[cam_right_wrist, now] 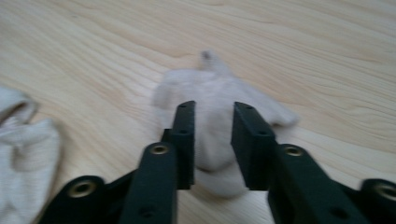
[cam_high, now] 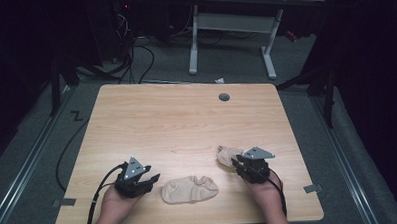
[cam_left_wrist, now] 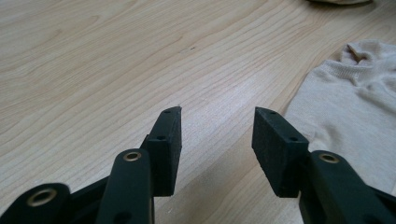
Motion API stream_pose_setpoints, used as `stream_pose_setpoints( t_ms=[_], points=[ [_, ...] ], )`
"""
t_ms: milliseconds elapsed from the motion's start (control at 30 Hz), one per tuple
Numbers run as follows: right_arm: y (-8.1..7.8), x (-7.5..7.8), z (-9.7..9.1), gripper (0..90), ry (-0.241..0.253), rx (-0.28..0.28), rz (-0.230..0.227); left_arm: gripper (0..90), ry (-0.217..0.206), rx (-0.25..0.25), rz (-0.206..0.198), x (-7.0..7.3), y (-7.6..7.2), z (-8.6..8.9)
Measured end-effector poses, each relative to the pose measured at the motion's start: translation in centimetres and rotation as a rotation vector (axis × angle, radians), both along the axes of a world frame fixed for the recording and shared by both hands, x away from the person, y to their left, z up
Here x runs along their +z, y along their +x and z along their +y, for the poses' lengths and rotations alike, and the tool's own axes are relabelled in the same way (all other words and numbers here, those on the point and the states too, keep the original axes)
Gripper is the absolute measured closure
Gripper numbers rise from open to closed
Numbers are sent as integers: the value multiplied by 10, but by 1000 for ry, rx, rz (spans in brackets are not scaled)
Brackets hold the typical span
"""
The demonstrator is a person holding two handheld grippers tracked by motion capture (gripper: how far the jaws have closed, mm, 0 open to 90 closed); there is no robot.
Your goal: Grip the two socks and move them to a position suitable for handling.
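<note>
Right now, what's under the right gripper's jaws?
A crumpled beige fabric sock on the light wooden table, between the open right gripper jaws. Its near part is hidden by them.

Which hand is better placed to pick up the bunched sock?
The right. Its tongs already straddle the bunched sock, open. The left tongs stand over bare table beside the flat sock.

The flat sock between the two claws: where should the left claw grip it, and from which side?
Grip the flat sock at its left rounded end, coming from the left, where the open left claw already faces that thin edge lying on the table.
</note>
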State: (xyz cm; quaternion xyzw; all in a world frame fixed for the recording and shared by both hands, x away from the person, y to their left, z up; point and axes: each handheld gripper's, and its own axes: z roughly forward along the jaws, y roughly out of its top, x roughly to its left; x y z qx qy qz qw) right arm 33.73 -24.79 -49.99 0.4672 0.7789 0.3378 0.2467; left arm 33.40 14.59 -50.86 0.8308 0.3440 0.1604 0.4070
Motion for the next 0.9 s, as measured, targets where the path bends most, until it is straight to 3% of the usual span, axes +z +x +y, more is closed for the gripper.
stream_pose_setpoints(
  t_ms=[33,67,200,300,467,500,533,600,700,733,767,800,900],
  points=[
    [0,0,0,806,0,0,0,530,0,0,0,0,0,0],
    [2,-1,-5,882,-13,-27,19,530,-2,-1,0,0,0,0],
    [8,-11,-6,900,-52,-48,71,529,-1,-1,2,0,0,-1],
    [10,-19,0,900,-66,-24,115,526,-2,-1,1,0,0,-1],
    [6,-21,26,900,-49,77,104,527,1,-8,2,-1,0,-2],
    [6,-21,26,900,-49,77,104,526,1,-8,2,-1,0,-2],
    [5,-22,40,895,-49,116,99,526,1,-13,2,-1,0,-3],
    [6,-22,52,859,-52,150,96,525,4,-15,0,0,-1,-3],
    [4,-17,58,827,-74,150,65,525,6,-14,-2,0,-1,-2],
    [2,-8,59,788,-56,136,18,525,9,-10,-3,-1,-1,-1],
    [2,-8,59,788,-56,136,18,525,9,-10,-3,-1,-1,-1],
    [3,-3,60,711,-33,118,-14,525,10,-2,4,-1,-2,2],
    [14,-4,65,613,-18,100,-10,525,11,7,5,-2,-4,6]
  ],
)
